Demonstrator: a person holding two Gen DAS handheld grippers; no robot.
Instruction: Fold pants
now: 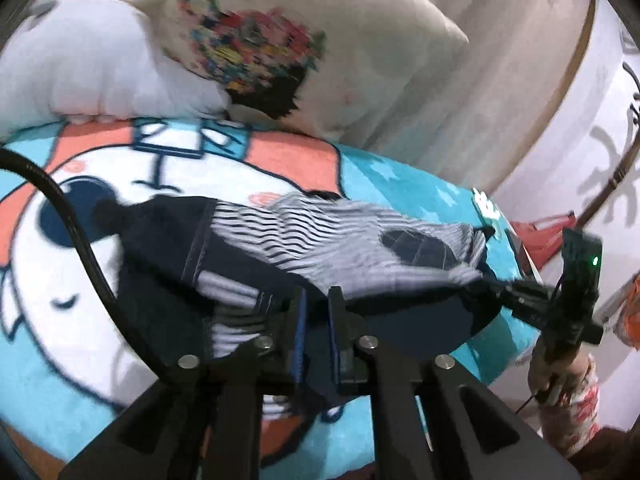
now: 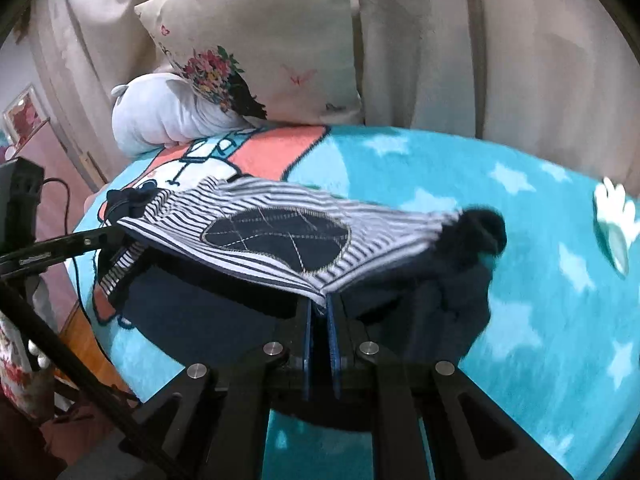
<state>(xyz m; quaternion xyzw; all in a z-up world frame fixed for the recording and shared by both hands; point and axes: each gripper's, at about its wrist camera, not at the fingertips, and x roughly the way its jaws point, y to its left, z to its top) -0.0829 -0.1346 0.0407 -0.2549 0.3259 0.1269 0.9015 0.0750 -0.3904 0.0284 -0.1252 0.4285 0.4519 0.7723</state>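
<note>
Gripping: left gripper (image 1: 318, 304) clamped on striped pants (image 1: 320, 240), bottom centre of frame
Pinching: right gripper (image 2: 319, 305) closed on pants hem, lower centre
Pants: lifted, stretched between both grippers above turquoise cartoon blanket (image 2: 540, 280)
Background: floral pillow (image 2: 272, 40), upper centre

Dim, even indoor lighting; no glare. Heavy motion blur across left wrist view, pillow (image 1: 256, 48) print smeared. Sharper right wrist view, blurred at right. Fisheye bending and black vignette at corners.
</note>
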